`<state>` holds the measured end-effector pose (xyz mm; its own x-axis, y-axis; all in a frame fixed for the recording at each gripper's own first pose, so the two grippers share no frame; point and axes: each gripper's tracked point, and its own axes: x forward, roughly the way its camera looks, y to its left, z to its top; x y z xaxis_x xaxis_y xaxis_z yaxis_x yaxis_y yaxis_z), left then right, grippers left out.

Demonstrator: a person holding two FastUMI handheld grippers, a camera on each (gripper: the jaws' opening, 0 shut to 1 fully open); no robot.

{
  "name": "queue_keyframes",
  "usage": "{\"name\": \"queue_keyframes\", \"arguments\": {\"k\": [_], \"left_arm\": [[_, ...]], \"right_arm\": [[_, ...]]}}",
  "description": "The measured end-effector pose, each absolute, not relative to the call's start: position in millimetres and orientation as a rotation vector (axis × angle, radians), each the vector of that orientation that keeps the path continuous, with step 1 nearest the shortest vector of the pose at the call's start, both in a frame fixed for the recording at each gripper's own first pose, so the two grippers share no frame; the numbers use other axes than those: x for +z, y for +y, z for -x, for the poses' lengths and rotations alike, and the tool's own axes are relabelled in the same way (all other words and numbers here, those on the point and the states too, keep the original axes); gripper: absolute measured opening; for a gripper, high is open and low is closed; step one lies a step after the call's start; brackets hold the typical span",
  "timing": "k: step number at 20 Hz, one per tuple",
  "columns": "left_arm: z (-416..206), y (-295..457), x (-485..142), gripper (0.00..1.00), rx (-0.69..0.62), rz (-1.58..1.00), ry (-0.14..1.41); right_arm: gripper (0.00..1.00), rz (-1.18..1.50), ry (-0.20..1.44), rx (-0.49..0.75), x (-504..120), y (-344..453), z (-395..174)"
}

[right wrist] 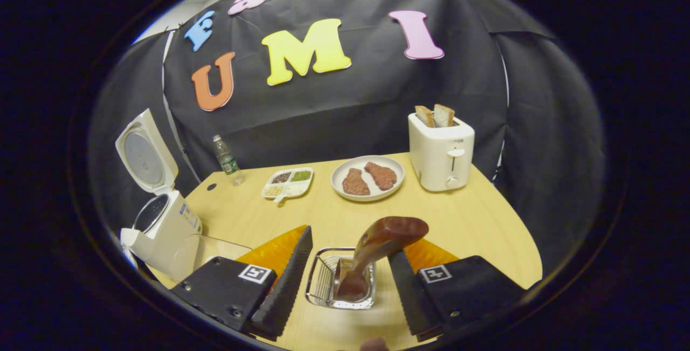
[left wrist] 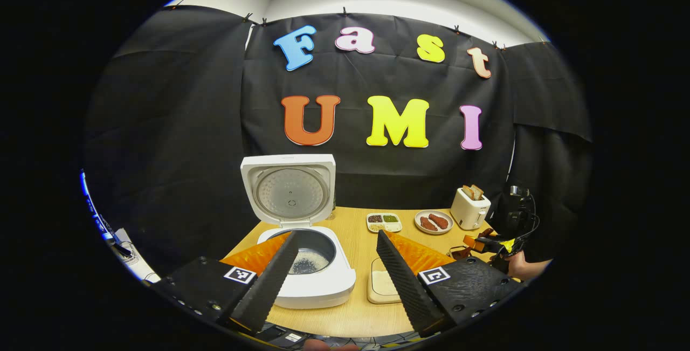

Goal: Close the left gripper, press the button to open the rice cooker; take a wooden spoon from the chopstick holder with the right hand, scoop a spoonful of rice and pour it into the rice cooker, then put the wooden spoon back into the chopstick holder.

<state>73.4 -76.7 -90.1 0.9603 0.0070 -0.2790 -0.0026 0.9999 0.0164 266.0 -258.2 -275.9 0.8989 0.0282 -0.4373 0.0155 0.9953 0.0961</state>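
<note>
The white rice cooker [left wrist: 315, 270] stands with its lid [left wrist: 289, 189] up, and white rice lies in the dark inner pot [left wrist: 310, 256]. My left gripper [left wrist: 337, 235] hangs open just in front of it, fingers spread either side of the pot. A shallow dish of rice [left wrist: 383, 285] sits right of the cooker. In the right gripper view the wooden spoon [right wrist: 385, 239] stands in the wire chopstick holder [right wrist: 323, 286], bowl end down and handle leaning right. My right gripper [right wrist: 351, 243] is open around the holder, apart from the spoon. The open cooker [right wrist: 161, 227] shows at far left.
At the back of the wooden table [right wrist: 474, 216] stand a white toaster [right wrist: 442, 151] with bread, a plate with two pieces of meat [right wrist: 368, 177], a divided dish of grains [right wrist: 287, 183] and a small bottle [right wrist: 225, 159]. A hand [left wrist: 520, 265] holds the right gripper [left wrist: 488, 243].
</note>
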Motion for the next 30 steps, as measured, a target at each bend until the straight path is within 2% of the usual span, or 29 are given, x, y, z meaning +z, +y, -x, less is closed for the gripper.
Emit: {"name": "queue_keyframes", "arguments": {"k": [1, 4, 5, 9, 11, 15, 21, 25, 30], "left_arm": [[-74.8, -74.6, -87.4, 0.94, 0.008, -0.01, 0.271], [-83.3, -63.8, -76.9, 0.94, 0.036, -0.007, 0.241], [-86.9, -61.1, -71.7, 0.94, 0.044, 0.0, 0.227], [-112.4, -45.1, -47.4, 0.94, 0.067, 0.018, 0.162], [-128.4, -33.0, -29.9, 0.94, 0.085, -0.001, 0.128], [-168.5, -1.8, 0.0, 0.94, 0.156, -0.021, 0.097], [-235.5, 27.5, 16.0, 0.94, 0.159, 0.023, 0.142], [-288.4, 46.5, -17.6, 0.94, 0.149, 0.023, 0.244], [-346.8, 67.0, -49.6, 0.94, 0.131, 0.011, 0.318]], "right_arm": [[0.89, -0.103, 0.44, -0.01, -267.0, -262.3, -262.5], [0.89, -0.099, 0.371, -0.061, -227.9, -273.7, -252.1], [0.93, -0.098, 0.348, -0.066, -213.4, -273.0, -247.1], [0.96, -0.042, 0.23, -0.065, -145.6, -265.1, -223.4], [1.0, -0.015, 0.181, -0.054, -115.0, -253.8, -207.5], [1.0, -0.05, 0.073, -0.018, -57.8, -221.3, -172.2], [1.0, -0.05, 0.05, -0.032, -42.7, -186.0, -125.4], [1.0, 0.009, 0.1, -0.045, -49.6, -179.4, -97.7], [1.0, 0.075, 0.144, -0.142, -63.2, -190.9, -53.1]]}}
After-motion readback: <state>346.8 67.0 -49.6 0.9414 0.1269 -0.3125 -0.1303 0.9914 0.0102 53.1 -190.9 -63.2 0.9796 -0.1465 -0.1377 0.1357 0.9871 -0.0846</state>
